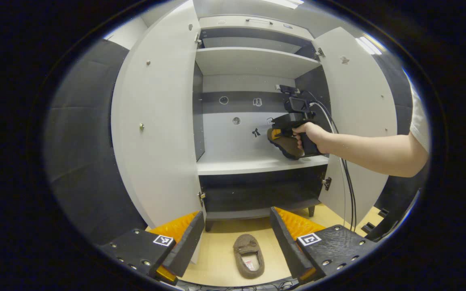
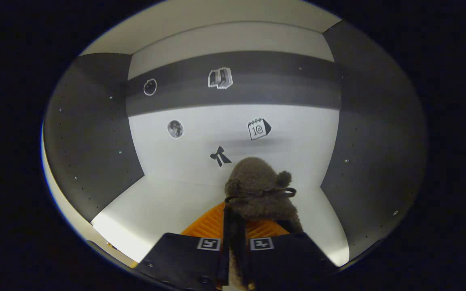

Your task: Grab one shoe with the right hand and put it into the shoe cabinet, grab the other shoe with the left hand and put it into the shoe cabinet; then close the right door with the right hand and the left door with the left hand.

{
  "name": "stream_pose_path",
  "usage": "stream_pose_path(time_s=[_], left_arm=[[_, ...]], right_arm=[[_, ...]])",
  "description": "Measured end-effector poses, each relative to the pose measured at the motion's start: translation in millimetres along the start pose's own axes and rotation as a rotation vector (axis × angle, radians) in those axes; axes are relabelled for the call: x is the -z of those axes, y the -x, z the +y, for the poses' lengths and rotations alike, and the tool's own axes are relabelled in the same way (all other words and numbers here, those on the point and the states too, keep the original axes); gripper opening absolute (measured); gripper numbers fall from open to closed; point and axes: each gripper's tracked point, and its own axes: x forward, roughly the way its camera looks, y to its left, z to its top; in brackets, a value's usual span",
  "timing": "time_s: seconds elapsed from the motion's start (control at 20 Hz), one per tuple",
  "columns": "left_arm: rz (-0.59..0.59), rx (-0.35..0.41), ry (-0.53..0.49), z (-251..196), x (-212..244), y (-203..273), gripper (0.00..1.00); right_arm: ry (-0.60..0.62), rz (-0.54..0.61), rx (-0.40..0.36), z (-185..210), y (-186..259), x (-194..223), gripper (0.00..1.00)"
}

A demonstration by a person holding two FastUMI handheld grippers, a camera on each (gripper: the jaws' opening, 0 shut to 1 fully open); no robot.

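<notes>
1. Step in hand: first shoe going into the shoe cabinet (image 1: 253, 60) with the right gripper (image 2: 233, 258). Second shoe and both doors not yet dealt with.
2. Right gripper view: fingers pressed close on the heel end of the first shoe (image 2: 259, 190), a fuzzy brown slipper with a thin dark bow. The toe points at the back panel, centre of frame, and the white middle shelf (image 2: 144, 210) runs beneath it.
3. Left gripper view: the right gripper (image 1: 275, 135), held in a hand (image 1: 312, 135), sits centre-right of frame inside the cabinet opening, with that slipper (image 1: 285, 146) tilted just above the middle shelf (image 1: 233, 163). Cannot tell whether the sole touches the shelf.
4. Left gripper (image 1: 235, 242): fingers spread wide at the bottom of frame, pinching nothing.
5. Second shoe (image 1: 249, 256) lies on the wooden floor (image 1: 217, 250), bottom centre, between the left fingers in the picture and in front of the cabinet base, opening up.
6. Left door (image 1: 156, 121) and right door (image 1: 358, 113) both stand wide open.
7. Judgement on next move: lower the slipper flat onto the shelf, spread the right fingers, draw straight back clear of the right door. Then the left gripper descends to the floor slipper.
</notes>
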Motion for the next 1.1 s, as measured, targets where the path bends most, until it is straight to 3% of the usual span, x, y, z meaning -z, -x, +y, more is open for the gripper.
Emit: stream_pose_path(time_s=[0.05, 0.15, 0.2, 0.25, 0.35, 0.4, 0.45, 0.55, 0.7, 0.8, 0.85, 0.9, 1.1], left_arm=[[-0.001, -0.003, 0.001, 2, 0, 0, 0.94], [0.008, -0.013, 0.003, 3, 1, 1, 0.94], [0.009, -0.018, 0.005, 4, 2, 2, 0.94], [0.01, -0.02, 0.006, 5, 2, 4, 0.99], [0.01, -0.021, 0.006, 7, 1, 3, 0.95], [0.008, -0.019, 0.005, 7, 1, 3, 0.95], [0.008, -0.016, 0.003, 7, 1, 3, 0.95], [0.009, -0.004, 0.005, 6, 3, 3, 0.94], [0.001, 0.017, 0.005, 4, 3, 3, 0.94], [-0.003, 0.033, 0.008, 5, 4, 2, 0.89], [-0.006, 0.044, 0.011, 4, 3, 3, 0.94], [-0.007, 0.055, 0.011, 4, 4, 4, 0.94], [0.021, 0.097, -0.002, 0, 13, 4, 0.94]], right_arm=[[-0.02, 0.038, -0.039, 9, 0, 8, 0.18], [-0.041, 0.061, -0.082, 21, 0, 11, 0.19], [-0.041, 0.068, -0.09, 24, 2, 10, 0.25], [-0.044, 0.082, -0.102, 30, 5, 11, 0.43], [-0.052, 0.112, -0.114, 38, 11, 14, 0.8], [-0.05, 0.132, -0.112, 39, 15, 15, 0.8], [-0.045, 0.15, -0.111, 41, 20, 18, 0.89], [-0.032, 0.168, -0.091, 40, 29, 19, 0.96], [-0.011, 0.155, -0.065, 34, 47, 16, 0.92], [0.025, 0.129, -0.026, 25, 61, 13, 0.96], [0.038, 0.113, -0.014, 22, 71, 11, 0.96], [0.046, 0.095, -0.007, 21, 81, 7, 0.92], [0.038, 0.01, 0.025, 15, 129, -3, 0.96]])
